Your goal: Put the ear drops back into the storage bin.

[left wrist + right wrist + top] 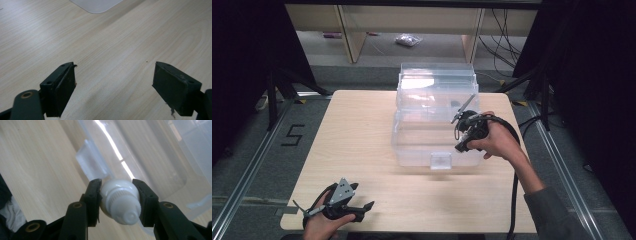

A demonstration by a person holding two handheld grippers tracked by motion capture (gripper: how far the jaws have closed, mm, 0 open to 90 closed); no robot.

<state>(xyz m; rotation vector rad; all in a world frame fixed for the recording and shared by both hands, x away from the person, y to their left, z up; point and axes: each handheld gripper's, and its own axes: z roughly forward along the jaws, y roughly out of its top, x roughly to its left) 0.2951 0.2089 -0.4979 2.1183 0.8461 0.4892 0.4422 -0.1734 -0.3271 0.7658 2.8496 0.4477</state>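
The right claw [117, 195] is clamped on a rounded white plastic tube [120, 203] just before the clear plastic box [434, 120]; its smooth shoulder could slip free. The left claw [113, 87] gapes apart above bare tabletop [112, 37].

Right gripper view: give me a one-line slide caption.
Right tool clamped on a white ridged cap, above the clear plastic box on the wooden table.

Black "5" marked on floor [292, 135] left of table.

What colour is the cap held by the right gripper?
White; the cap shows best in the right gripper view.
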